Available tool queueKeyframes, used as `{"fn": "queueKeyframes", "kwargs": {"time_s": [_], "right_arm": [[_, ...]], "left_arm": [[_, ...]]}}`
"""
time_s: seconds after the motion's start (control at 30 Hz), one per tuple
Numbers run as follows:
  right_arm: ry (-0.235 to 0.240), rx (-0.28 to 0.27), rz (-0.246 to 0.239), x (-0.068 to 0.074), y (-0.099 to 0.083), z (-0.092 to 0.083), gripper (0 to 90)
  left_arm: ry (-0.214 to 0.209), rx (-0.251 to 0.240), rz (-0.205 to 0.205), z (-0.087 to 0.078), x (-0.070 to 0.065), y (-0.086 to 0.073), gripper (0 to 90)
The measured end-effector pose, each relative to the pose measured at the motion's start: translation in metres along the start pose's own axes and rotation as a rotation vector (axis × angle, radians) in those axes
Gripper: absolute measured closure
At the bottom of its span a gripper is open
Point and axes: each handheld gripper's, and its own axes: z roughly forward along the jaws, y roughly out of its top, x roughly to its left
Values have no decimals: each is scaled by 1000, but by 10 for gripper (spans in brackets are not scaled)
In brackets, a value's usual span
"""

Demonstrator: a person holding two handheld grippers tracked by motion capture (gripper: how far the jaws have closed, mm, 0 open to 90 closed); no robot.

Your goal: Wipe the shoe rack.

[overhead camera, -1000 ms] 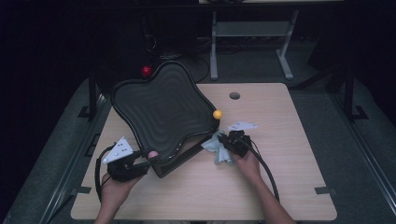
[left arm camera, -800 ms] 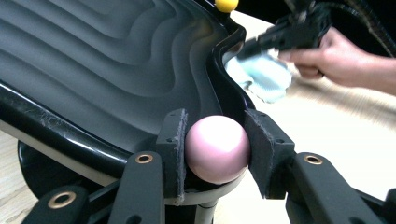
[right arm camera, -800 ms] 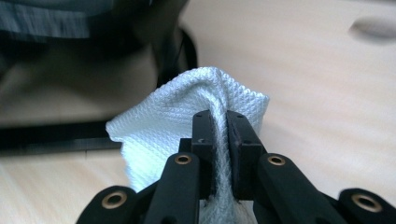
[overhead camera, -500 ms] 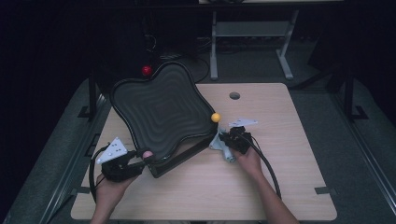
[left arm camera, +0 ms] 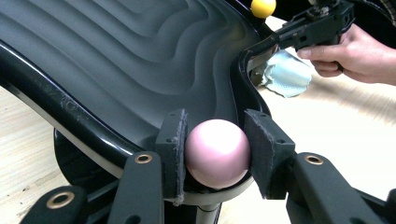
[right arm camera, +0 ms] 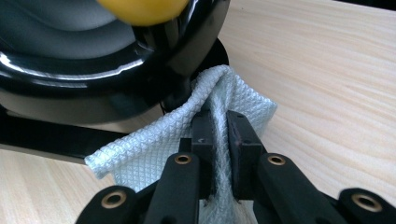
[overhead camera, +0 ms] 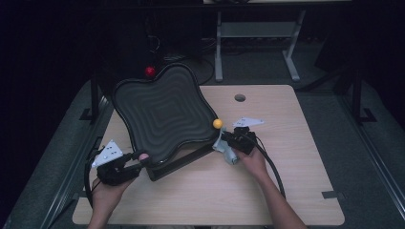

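Observation:
A black wavy tray sits tilted on a black stand, with a ball at each of three corners. My left gripper is at the near-left corner, shut on the pink ball, one pad on each side. A yellow ball marks the right corner. Just below it my right gripper is shut on a pale waffle-weave cloth. The cloth is bunched up against the tray's glossy rim. The cloth hangs under that gripper in the left gripper view.
A red ball tops the tray's far corner. The stand's black bar runs along the wooden table under the tray's near edge. A round hole is in the tabletop at the back. Cables trail from both grippers.
The rear of the left gripper has swung slightly to the left while its jaws stay on the pink ball. The right gripper and the cloth have barely shifted.

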Motion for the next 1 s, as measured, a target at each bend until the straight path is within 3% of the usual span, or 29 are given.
{"fn": "queueKeyframes", "kwargs": {"time_s": [0.17, 0.7, 0.83, 1.0], "right_arm": [[24, 42, 13, -2, -8, 6, 829], [19, 50, 16, -9, -12, -3, 831], [15, 50, 6, -12, -12, -6, 831], [20, -6, 6, -13, -1, -13, 830]], "left_arm": [[9, 4, 5, 1, 4, 1, 600], [-15, 17, 61, 23, 20, 14, 601], [-20, 15, 45, 27, 25, 15, 601], [3, 10, 40, 25, 28, 15, 601]]}}
